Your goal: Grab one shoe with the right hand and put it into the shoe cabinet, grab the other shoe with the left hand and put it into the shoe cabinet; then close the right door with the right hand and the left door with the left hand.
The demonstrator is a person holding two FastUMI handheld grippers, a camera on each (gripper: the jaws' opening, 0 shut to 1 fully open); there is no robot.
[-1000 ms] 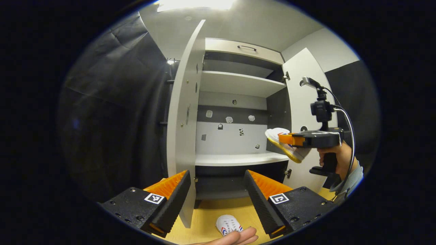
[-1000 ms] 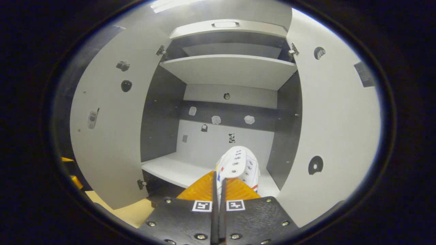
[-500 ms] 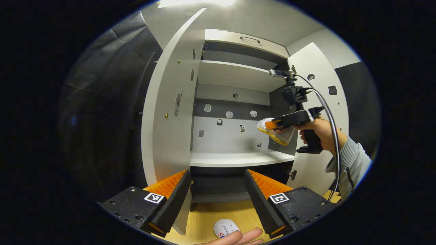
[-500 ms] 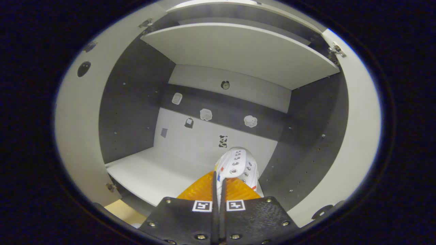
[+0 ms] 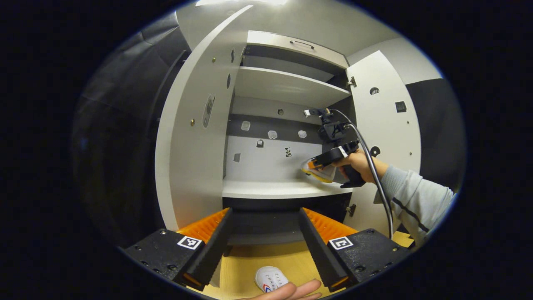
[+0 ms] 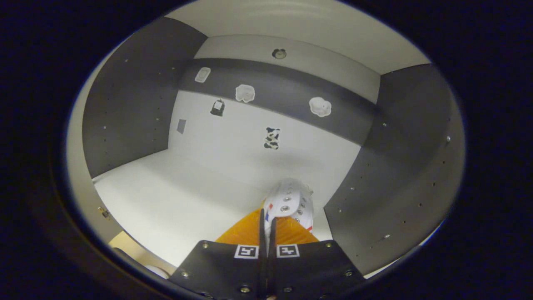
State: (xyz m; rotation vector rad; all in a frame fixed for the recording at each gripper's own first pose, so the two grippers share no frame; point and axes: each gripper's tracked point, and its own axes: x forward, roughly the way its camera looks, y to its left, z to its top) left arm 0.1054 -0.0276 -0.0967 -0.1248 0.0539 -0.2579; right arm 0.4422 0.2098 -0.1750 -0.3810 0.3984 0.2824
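My right gripper (image 6: 266, 223) is shut on a small white shoe (image 6: 289, 202) and holds it inside the shoe cabinet, just above the white shelf (image 6: 175, 196) near its right wall. In the left gripper view the right gripper (image 5: 318, 163) and the held shoe (image 5: 318, 173) hover over the shelf (image 5: 275, 189), a hand behind them. My left gripper (image 5: 264, 237) is open, low in front of the cabinet. The other white shoe (image 5: 270, 278) lies on the wooden floor below it, with fingers (image 5: 291, 291) of a hand beside it.
Both cabinet doors stand open: the left door (image 5: 191, 137) and the right door (image 5: 387, 121). An upper shelf (image 5: 283, 85) and a top drawer with a handle (image 5: 302, 43) sit above. A grey sleeve (image 5: 416, 200) reaches in from the right. Stickers dot the cabinet's back wall (image 6: 270, 137).
The right gripper has carried the shoe forward and down, deeper into the cabinet over the shelf. My left gripper has shifted slightly; the floor shoe stays put.
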